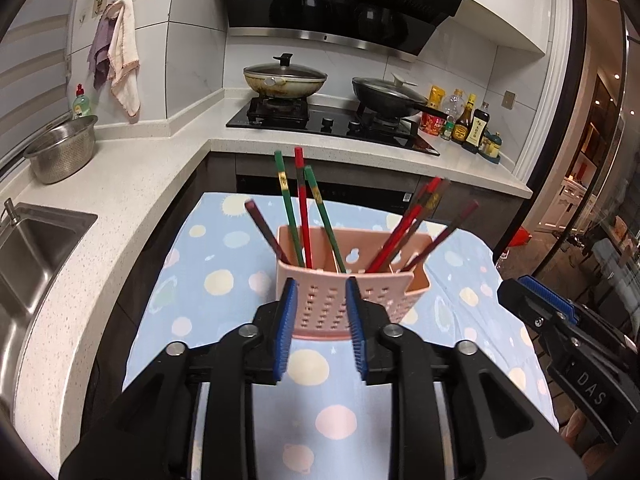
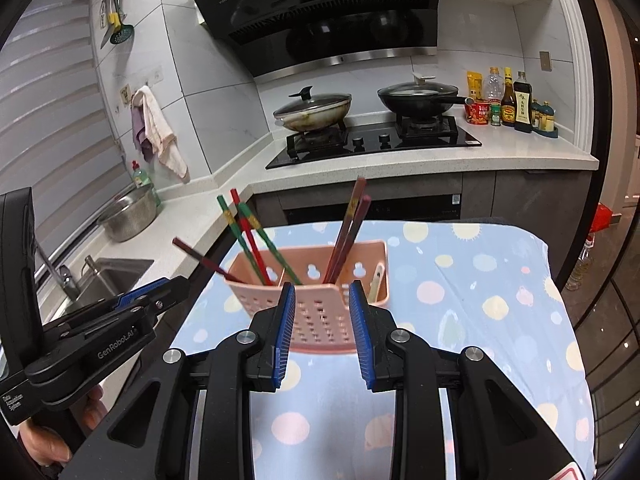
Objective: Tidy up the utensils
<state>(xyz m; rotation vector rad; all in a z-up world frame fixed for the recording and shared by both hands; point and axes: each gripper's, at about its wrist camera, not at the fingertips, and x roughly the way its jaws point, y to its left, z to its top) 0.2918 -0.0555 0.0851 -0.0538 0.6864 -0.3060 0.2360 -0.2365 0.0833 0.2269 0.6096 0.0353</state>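
A pink perforated utensil holder (image 1: 392,296) stands on a table covered with a blue dotted cloth (image 1: 224,264). Green and red chopsticks (image 1: 303,208) and a dark one stand in its left compartment, and red and dark brown chopsticks (image 1: 404,232) lean in the right one. My left gripper (image 1: 320,292) hovers just before the holder's front wall, jaws apart and nothing pressed between them. My right gripper (image 2: 322,296) faces the same holder (image 2: 320,320), also open and empty. A pale utensil handle (image 2: 376,280) sits in the holder's right end. Each gripper shows at the edge of the other's view: left gripper (image 2: 160,286), right gripper (image 1: 532,292).
A white counter wraps around the left and back, with a sink (image 1: 32,248), a steel colander (image 1: 62,148), a hob with two lidded pans (image 1: 284,78) and sauce bottles (image 1: 468,120). A person's hand (image 2: 48,440) holds the left gripper's handle. The table edge drops off at right.
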